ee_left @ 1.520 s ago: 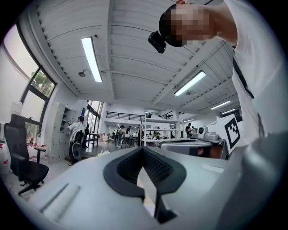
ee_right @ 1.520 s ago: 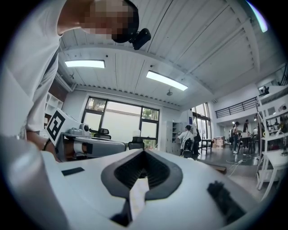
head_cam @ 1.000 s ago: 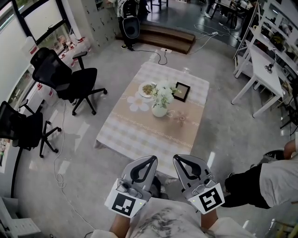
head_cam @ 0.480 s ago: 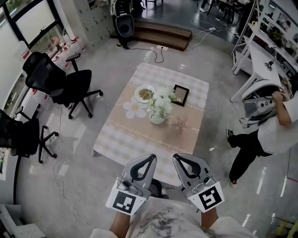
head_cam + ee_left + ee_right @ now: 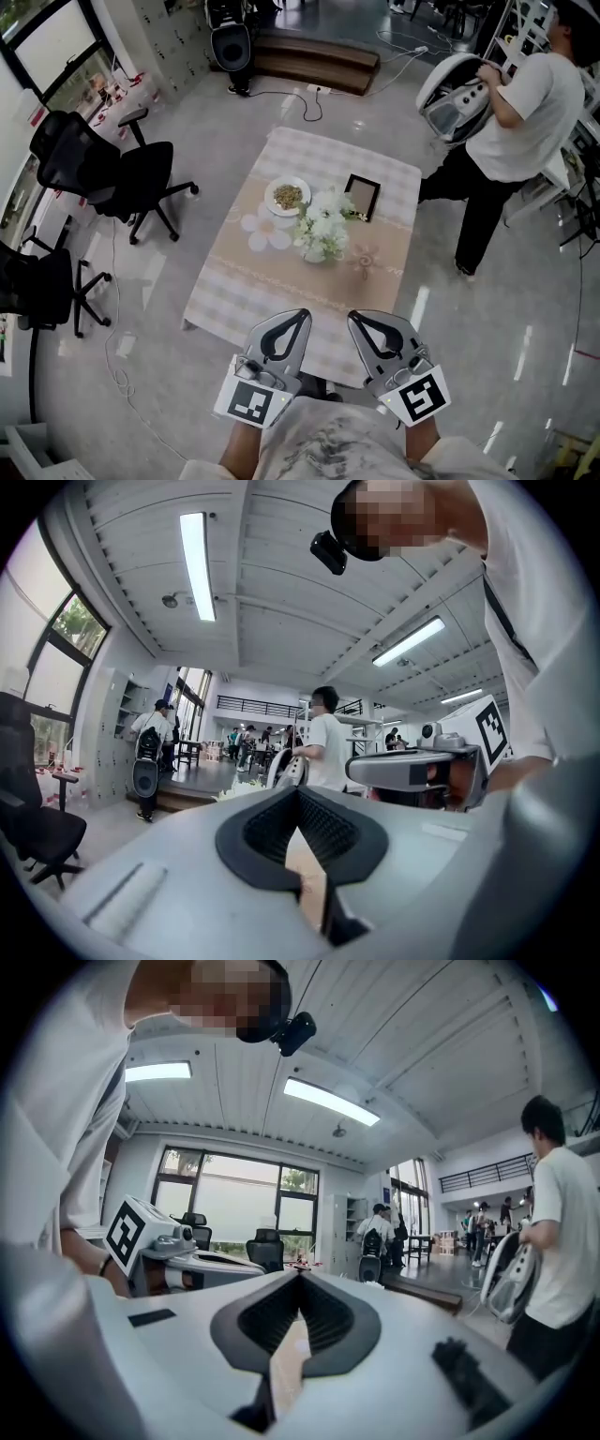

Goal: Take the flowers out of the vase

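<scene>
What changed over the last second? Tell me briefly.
The bystander in a white shirt walked from the lower right to the upper right of the head view, holding a white rounded case. The table drew slightly nearer. The flowers remain in the vase. The left gripper and right gripper stay shut and empty.

Both grippers are held level, side by side before the chest — left gripper (image 5: 284, 334) jaws together, right gripper (image 5: 374, 336) jaws together, nothing between either pair.
</scene>
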